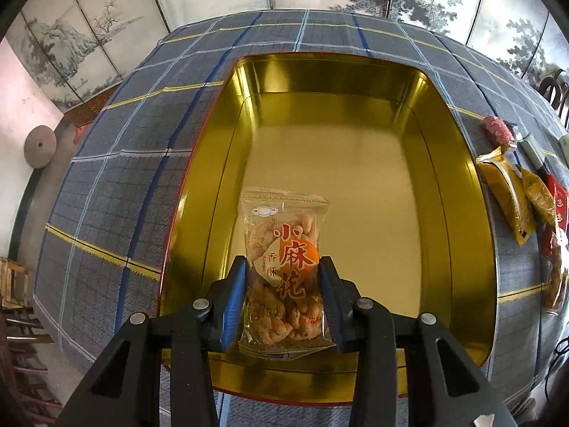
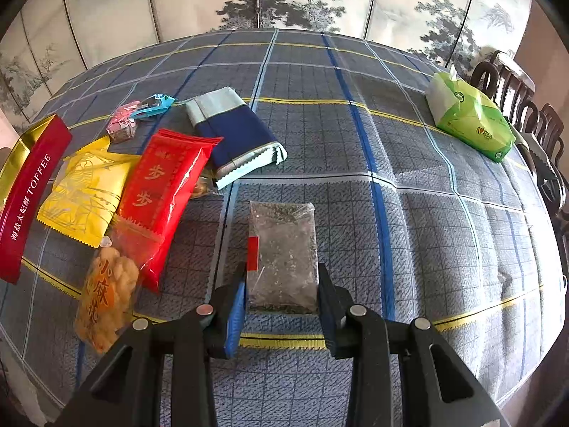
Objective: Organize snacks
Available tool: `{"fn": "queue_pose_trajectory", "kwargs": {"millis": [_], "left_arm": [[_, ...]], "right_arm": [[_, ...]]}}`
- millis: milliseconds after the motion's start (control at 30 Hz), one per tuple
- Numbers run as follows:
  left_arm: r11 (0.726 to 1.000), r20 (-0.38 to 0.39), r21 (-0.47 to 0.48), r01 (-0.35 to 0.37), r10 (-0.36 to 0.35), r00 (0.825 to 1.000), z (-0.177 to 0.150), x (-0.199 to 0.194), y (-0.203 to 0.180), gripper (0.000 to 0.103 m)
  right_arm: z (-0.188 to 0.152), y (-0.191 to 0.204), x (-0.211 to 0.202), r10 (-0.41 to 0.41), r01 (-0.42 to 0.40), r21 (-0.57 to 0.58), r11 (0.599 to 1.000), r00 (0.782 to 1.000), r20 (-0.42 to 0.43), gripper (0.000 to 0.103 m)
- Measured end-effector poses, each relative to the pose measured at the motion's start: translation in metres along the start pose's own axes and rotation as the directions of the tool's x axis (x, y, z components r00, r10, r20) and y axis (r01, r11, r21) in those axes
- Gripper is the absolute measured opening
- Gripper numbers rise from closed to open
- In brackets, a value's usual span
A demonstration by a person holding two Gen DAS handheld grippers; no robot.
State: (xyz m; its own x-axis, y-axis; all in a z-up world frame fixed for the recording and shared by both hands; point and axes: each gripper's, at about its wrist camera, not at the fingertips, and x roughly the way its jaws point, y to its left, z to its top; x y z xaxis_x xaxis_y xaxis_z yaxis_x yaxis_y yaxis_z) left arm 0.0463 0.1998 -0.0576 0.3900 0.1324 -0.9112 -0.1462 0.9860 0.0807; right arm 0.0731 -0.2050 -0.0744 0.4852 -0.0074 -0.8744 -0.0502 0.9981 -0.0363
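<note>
My left gripper (image 1: 282, 265) is shut on a clear packet of fried dough twists (image 1: 284, 245) with orange lettering. It holds the packet upright over the near part of an open gold tin (image 1: 355, 156), whose floor is bare. My right gripper (image 2: 282, 272) is shut on a clear packet of dark green-grey bits (image 2: 284, 242) with a red tab on its left edge, above the plaid tablecloth. Loose snacks lie left of it: a red packet (image 2: 163, 199), a yellow packet (image 2: 85, 195), a second twist packet (image 2: 106, 302), a blue packet (image 2: 234, 138) and a pink candy (image 2: 122, 124).
The tin's red side, marked TOFFEE (image 2: 28, 192), shows at the far left of the right wrist view. A green tissue pack (image 2: 469, 121) sits at the table's far right, with dark wooden chairs (image 2: 526, 114) behind it. Yellow packets (image 1: 505, 192) lie right of the tin.
</note>
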Motion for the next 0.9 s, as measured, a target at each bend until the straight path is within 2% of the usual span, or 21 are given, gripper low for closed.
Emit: {"fn": "queue_pose_trajectory", "kwargs": {"millis": [233,367,467,600,900], "left_arm": [[1.0,-0.004,-0.001,-0.003,0.003,1.0,0.0,0.0,0.0,0.042],[1.0,0.012,0.004,-0.002,0.002,1.0,-0.001,-0.004,0.001,0.053],[1.0,0.026,0.007,0.002,-0.003,1.0,-0.001,-0.008,0.0,0.054],[1.0,0.041,0.003,0.007,-0.007,0.999,-0.001,-0.015,-0.002,0.062],[1.0,0.079,-0.01,0.022,-0.021,0.997,-0.005,-0.031,-0.005,0.071]], "right_arm": [[0.0,0.0,0.0,-0.001,0.001,0.002,1.0,1.0,-0.001,0.035],[0.0,0.0,0.0,-0.002,0.002,0.003,1.0,1.0,0.0,0.035],[-0.001,0.0,-0.001,-0.004,0.004,0.003,1.0,1.0,-0.001,0.035],[-0.001,-0.001,-0.001,-0.005,0.005,0.009,1.0,1.0,-0.001,0.035],[-0.001,-0.001,-0.002,-0.008,0.008,0.021,1.0,1.0,-0.006,0.035]]}}
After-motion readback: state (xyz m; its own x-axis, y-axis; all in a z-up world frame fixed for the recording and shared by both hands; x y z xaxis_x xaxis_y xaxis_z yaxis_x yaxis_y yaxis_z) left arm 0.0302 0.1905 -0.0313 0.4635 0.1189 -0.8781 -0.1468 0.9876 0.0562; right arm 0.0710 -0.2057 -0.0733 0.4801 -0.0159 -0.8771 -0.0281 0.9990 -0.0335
